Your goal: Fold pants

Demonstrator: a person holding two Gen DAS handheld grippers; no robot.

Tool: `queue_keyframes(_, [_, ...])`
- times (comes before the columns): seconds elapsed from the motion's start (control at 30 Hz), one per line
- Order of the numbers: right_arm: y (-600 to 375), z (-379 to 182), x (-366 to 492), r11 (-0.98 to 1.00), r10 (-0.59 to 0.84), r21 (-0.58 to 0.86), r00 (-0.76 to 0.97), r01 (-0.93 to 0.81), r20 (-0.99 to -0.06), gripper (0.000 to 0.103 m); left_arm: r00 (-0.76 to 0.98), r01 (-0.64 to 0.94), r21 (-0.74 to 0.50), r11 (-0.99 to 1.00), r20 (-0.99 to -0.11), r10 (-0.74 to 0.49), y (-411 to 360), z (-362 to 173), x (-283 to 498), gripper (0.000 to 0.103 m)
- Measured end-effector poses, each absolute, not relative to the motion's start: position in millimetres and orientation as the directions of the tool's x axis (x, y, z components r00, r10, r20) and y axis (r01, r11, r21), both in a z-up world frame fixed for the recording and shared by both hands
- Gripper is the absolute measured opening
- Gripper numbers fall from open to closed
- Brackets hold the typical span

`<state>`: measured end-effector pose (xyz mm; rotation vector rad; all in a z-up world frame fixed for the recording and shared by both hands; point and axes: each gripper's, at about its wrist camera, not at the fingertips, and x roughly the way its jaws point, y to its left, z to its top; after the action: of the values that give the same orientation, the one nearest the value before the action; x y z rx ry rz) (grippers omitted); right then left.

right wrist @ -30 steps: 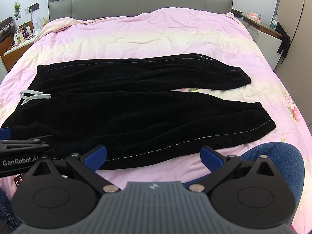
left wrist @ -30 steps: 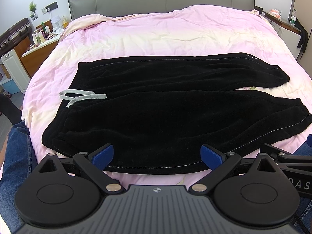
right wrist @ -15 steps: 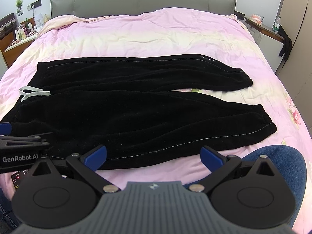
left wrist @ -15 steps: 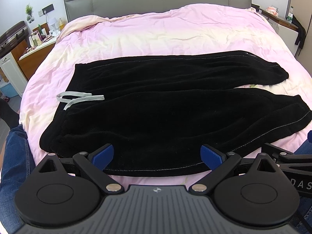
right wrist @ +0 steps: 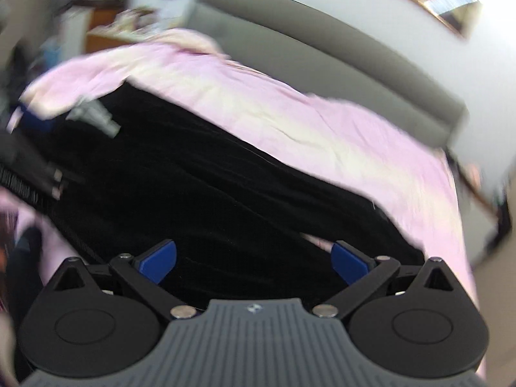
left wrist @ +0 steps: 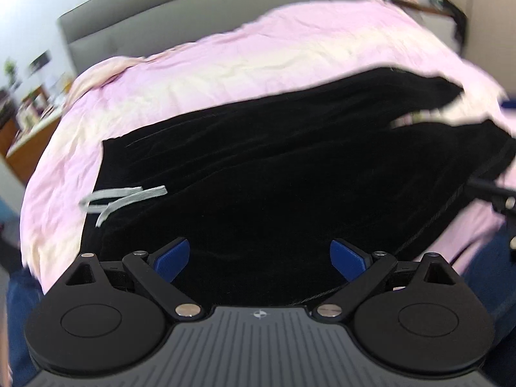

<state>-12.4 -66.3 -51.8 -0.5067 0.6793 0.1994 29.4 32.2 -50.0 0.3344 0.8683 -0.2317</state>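
Black pants (left wrist: 274, 161) lie flat across the pink bed, waist to the left with a grey drawstring (left wrist: 122, 198), two legs running right. My left gripper (left wrist: 259, 256) is open, low over the near leg close to the waist. My right gripper (right wrist: 254, 258) is open, low over the near leg (right wrist: 209, 193) toward the cuff end. Both views are blurred and tilted. The drawstring (right wrist: 96, 116) shows at the left of the right wrist view. Neither gripper holds cloth.
The pink duvet (left wrist: 242, 67) covers the bed, with a grey headboard (left wrist: 200, 13) behind. A wooden side table (left wrist: 22, 129) with small items stands at the left. The other gripper (left wrist: 496, 196) shows at the right edge of the left wrist view. Jeans-clad legs (left wrist: 19, 306) are at the near edge.
Both grippers have moved forward and down over the near pant leg. The left view has rolled one way, the right view the other. Both jaws stay open.
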Motion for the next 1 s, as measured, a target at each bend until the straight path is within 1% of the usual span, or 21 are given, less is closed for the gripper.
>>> queue_keyframes(0.07, [-60.5,-72.2,-16.3,0.729,0.077,-0.483,0.760,-0.484,-0.645,0.098,0.611,0.391,0.240,0.888,-0.790,-0.056,34.1,-65.1,32.3,0.103])
queue_keyframes(0.1, [-58.5,-83.8,-18.1,0.648,0.124,-0.508,0.737,-0.567,-0.664,0.098,0.605,0.420,0.256,0.871,-0.794,-0.059,35.0,-72.0,33.1,0.103])
queue_keyframes(0.13, [-57.0,-95.5,-17.6,0.576,0.147,-0.516,0.701,-0.634,-0.697,0.098,0.598,0.448,0.265,0.854,-0.799,-0.065,36.4,-78.9,33.6,0.103])
queue_keyframes(0.2, [-53.6,-117.4,-12.9,0.482,0.145,-0.514,0.643,-0.710,-0.752,0.098,0.585,0.500,0.283,0.818,-0.807,-0.078,37.8,-91.6,34.7,0.103])
queue_keyframes(0.27, [-50.9,-132.3,-7.4,0.418,0.149,-0.511,0.611,-0.751,-0.777,0.098,0.577,0.546,0.315,0.776,-0.813,-0.076,37.3,-104.3,34.4,0.103])
queue_keyframes(0.33, [-46.5,-146.0,-8.0,0.334,0.141,-0.550,0.617,-0.766,-0.774,0.098,0.571,0.583,0.356,0.730,-0.819,-0.057,34.9,-116.8,34.3,0.103])
queue_keyframes(0.4, [-47.1,-158.9,-7.2,0.248,0.130,-0.591,0.630,-0.768,-0.765,0.098,0.557,0.627,0.366,0.688,-0.828,-0.068,32.5,-127.7,31.5,0.103])
queue_keyframes(0.43, [-48.2,-162.1,-5.8,0.212,0.125,-0.591,0.622,-0.778,-0.773,0.097,0.546,0.647,0.361,0.672,-0.834,-0.078,31.4,-132.4,30.0,0.103])
queue_keyframes(0.47, [-51.1,-162.1,-4.0,0.185,0.133,-0.560,0.585,-0.807,-0.800,0.095,0.532,0.665,0.356,0.656,-0.843,-0.082,31.1,-136.8,29.3,0.103])
queue_keyframes(0.53, [-60.2,-145.8,2.5,0.196,0.196,-0.454,0.488,-0.869,-0.851,0.092,0.514,0.693,0.353,0.628,-0.853,-0.088,30.6,-143.9,27.3,0.103])
queue_keyframes(0.63, [-77.5,-109.1,21.2,0.325,0.325,-0.278,0.383,-0.904,-0.865,0.092,0.499,0.707,0.345,0.617,-0.862,-0.091,32.7,-154.2,27.8,0.103])
queue_keyframes(0.73, [-95.7,-88.4,44.6,0.472,0.401,-0.091,0.306,-0.877,-0.863,0.092,0.475,0.692,0.318,0.649,-0.876,-0.077,35.9,-166.4,35.9,0.103])
queue_keyframes(0.8, [-101.0,-90.4,59.6,0.570,0.401,-0.028,0.307,-0.821,-0.863,0.092,0.459,0.680,0.291,0.673,-0.885,-0.081,38.6,-173.4,41.5,0.103])
queue_keyframes(0.83, [-103.8,-95.6,68.5,0.625,0.378,-0.017,0.322,-0.780,-0.868,0.092,0.453,0.678,0.283,0.679,-0.887,-0.083,39.8,-176.1,44.6,0.103])
queue_keyframes(0.87, [-107.5,-100.9,75.8,0.675,0.344,-0.021,0.340,-0.738,-0.875,0.089,0.453,0.679,0.283,0.677,-0.887,-0.084,40.6,-179.2,44.8,0.103])
queue_keyframes(0.9, [-108.4,-109.5,82.1,0.705,0.298,-0.052,0.362,-0.707,-0.883,0.087,0.460,0.685,0.295,0.666,-0.884,-0.081,40.5,-182.0,44.0,0.103])
queue_keyframes(0.93, [-107.7,-119.0,84.8,0.708,0.237,-0.120,0.394,-0.696,-0.888,0.084,0.470,0.692,0.313,0.650,-0.879,-0.077,40.8,-183.8,43.0,0.103])
queue_keyframes(0.97, [-102.5,-128.9,82.2,0.673,0.173,-0.217,0.436,-0.707,-0.883,0.084,0.481,0.701,0.331,0.632,-0.873,-0.076,40.8,-186.3,40.2,0.103])
queue_keyframes(1.0, [-96.3,-140.4,75.3,0.600,0.122,-0.321,0.481,-0.733,-0.868,0.084,0.489,0.708,0.344,0.617,-0.869,-0.076,38.0,-187.4,39.0,0.103])
